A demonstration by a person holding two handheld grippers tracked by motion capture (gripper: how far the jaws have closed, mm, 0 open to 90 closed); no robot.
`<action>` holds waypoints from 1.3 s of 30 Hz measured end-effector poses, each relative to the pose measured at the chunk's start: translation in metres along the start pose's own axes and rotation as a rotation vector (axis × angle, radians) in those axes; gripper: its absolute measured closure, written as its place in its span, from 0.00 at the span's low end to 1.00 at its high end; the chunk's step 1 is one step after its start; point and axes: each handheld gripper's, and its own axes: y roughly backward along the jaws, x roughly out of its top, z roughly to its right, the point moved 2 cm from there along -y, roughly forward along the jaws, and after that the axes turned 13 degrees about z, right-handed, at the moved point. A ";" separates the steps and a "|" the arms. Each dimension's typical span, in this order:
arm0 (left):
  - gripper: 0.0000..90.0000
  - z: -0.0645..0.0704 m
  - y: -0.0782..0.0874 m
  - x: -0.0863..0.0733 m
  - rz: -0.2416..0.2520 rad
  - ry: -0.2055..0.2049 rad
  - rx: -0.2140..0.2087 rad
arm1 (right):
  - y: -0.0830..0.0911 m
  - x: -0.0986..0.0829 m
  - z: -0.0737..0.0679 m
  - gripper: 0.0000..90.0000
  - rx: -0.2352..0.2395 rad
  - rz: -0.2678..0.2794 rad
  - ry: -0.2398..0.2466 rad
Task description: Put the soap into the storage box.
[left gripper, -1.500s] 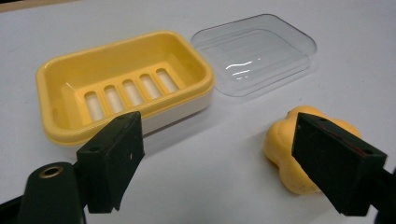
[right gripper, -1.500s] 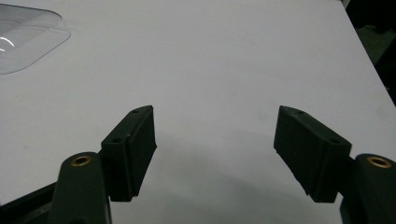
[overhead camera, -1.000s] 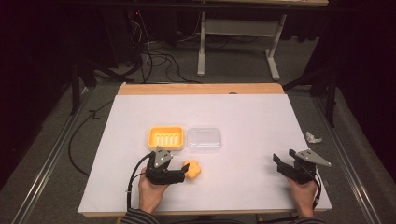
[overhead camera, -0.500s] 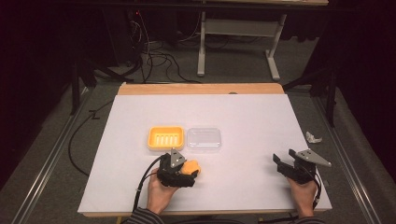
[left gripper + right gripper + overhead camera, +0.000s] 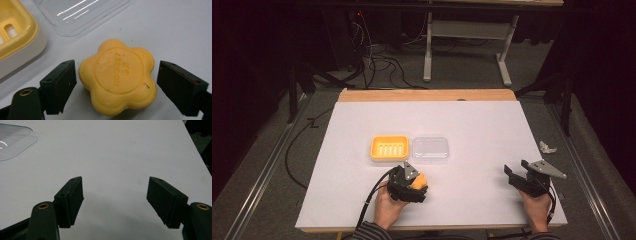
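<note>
on the white table [image 5: 472, 125], a yellow soap dish [image 5: 389, 148] and a clear lid [image 5: 430, 148] are sitting side by side, touching. near the front edge, the left gripper [image 5: 116, 82] is hanging over a flower-shaped yellow soap [image 5: 117, 77], its jaws spread on either side and not touching it. the soap is lying flat, just in front of the lid. the right gripper [image 5: 115, 202] is hovering spread wide over bare table, well apart.

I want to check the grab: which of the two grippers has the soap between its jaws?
The left gripper: its open jaws flank the yellow flower-shaped soap. The right gripper has bare table between them.
</note>
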 end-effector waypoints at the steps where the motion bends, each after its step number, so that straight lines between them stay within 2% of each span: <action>1: 0.18 0.001 -0.001 0.000 -0.002 -0.001 0.001 | 0.000 0.000 0.000 0.33 0.000 -0.001 0.000; 11: 0.25 0.003 -0.008 0.000 -0.023 -0.023 0.028 | 0.000 0.000 0.000 0.33 0.000 -0.001 0.000; 20: 0.29 0.001 -0.007 0.000 -0.024 -0.030 0.015 | 0.000 0.000 0.000 0.33 0.000 0.001 0.000; 27: 0.29 0.001 -0.006 -0.001 -0.010 -0.039 0.010 | 0.000 0.000 0.000 0.33 -0.001 0.002 -0.001; 39: 0.30 0.001 0.003 0.003 0.033 -0.027 -0.001 | 0.000 0.000 0.000 0.33 -0.001 -0.005 -0.004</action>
